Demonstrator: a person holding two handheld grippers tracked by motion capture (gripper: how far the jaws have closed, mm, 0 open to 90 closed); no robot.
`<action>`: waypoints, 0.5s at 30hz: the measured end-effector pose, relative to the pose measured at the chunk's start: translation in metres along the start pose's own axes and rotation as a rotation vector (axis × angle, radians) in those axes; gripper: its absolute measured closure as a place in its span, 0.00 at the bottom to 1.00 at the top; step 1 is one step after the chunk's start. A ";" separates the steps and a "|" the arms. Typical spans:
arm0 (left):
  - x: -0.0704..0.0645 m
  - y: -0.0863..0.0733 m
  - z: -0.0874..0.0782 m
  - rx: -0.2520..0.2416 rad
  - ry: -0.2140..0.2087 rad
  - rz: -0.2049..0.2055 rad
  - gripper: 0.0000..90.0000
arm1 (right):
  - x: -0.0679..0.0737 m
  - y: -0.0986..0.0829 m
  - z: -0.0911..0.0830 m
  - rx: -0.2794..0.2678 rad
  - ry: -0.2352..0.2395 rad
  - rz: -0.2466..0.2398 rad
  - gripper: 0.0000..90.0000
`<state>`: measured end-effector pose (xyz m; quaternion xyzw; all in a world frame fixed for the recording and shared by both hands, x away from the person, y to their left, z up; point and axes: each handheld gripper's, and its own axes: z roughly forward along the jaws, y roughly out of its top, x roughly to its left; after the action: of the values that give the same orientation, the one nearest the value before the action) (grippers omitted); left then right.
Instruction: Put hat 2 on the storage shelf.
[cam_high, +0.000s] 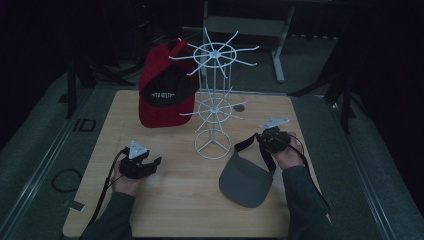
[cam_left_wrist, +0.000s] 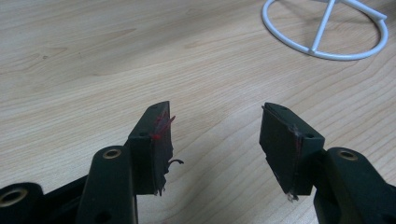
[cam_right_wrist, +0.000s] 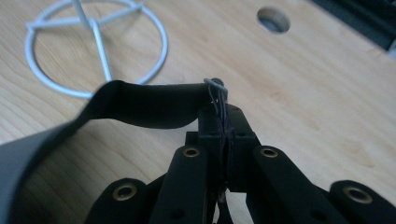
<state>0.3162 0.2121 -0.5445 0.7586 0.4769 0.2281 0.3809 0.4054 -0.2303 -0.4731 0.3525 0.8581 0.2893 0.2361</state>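
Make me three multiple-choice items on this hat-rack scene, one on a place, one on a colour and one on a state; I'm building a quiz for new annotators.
1. Where is the red cap?
A. Hanging on the white rack
B. Flat on the table
C. In the left gripper

2. What colour is the visor?
A. Grey
B. Yellow
C. White

3. What state is the right gripper in?
A. Wide open over the table
B. Shut on the visor's strap
C. Shut on a rack hook

Key: 1 A, the cap hangs from an upper hook in the high view. 2 A, its brim is grey beside the rack's base. 3 B, the right gripper view has the jaws closed with the dark strap pinched between them.
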 end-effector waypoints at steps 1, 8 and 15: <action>0.000 0.000 0.000 0.000 0.000 0.000 0.49 | 0.000 0.002 -0.004 -0.012 -0.008 -0.002 0.98; 0.000 0.000 0.000 0.000 0.001 0.000 0.49 | 0.002 0.015 -0.025 -0.088 -0.032 -0.022 0.98; 0.001 0.000 0.000 0.000 0.001 0.002 0.49 | 0.006 0.024 -0.040 -0.141 -0.057 -0.047 0.98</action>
<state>0.3161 0.2127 -0.5442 0.7589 0.4765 0.2288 0.3804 0.3879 -0.2248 -0.4296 0.3227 0.8366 0.3331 0.2916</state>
